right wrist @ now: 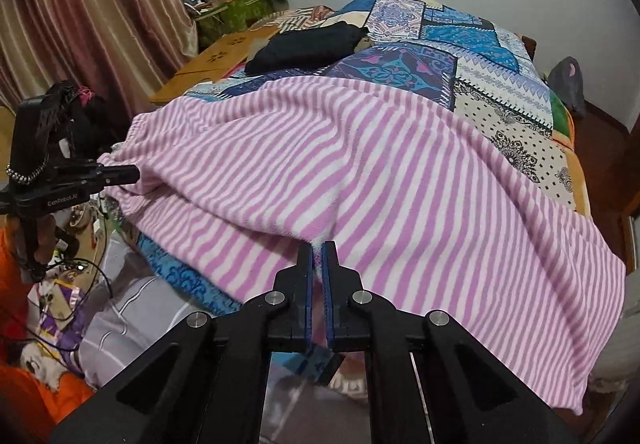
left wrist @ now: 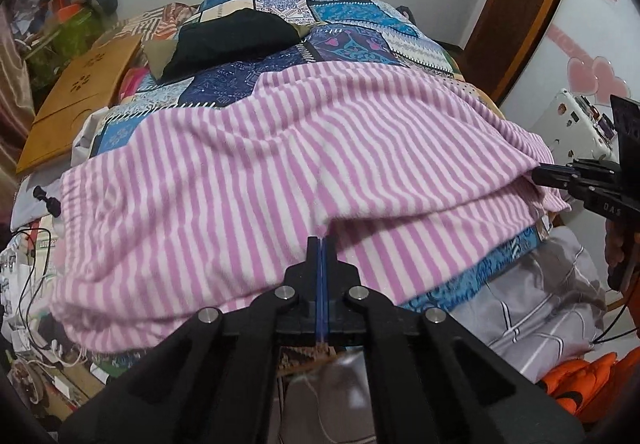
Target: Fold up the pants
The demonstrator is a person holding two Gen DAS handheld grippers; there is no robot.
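Note:
Pink-and-white striped pants [left wrist: 280, 148] lie spread across the patchwork bed, also in the right wrist view [right wrist: 380, 164]. My left gripper [left wrist: 321, 240] is shut on the near edge of the upper layer and holds it a little above the layer beneath. It shows from the side in the right wrist view [right wrist: 134, 174]. My right gripper [right wrist: 319, 246] is shut on the near edge of the pants further right, with fabric between its pads. It shows at the right in the left wrist view [left wrist: 538, 175], pinching the same lifted fold.
The bed carries a blue patchwork quilt [left wrist: 352, 28] with a black garment [left wrist: 232, 40] near the far end. A wooden board [left wrist: 80, 100] and clutter lie left. Grey bedding [left wrist: 532, 308] and orange fabric [left wrist: 584, 384] sit below the bed edge. A wooden door frame [left wrist: 516, 4] stands right.

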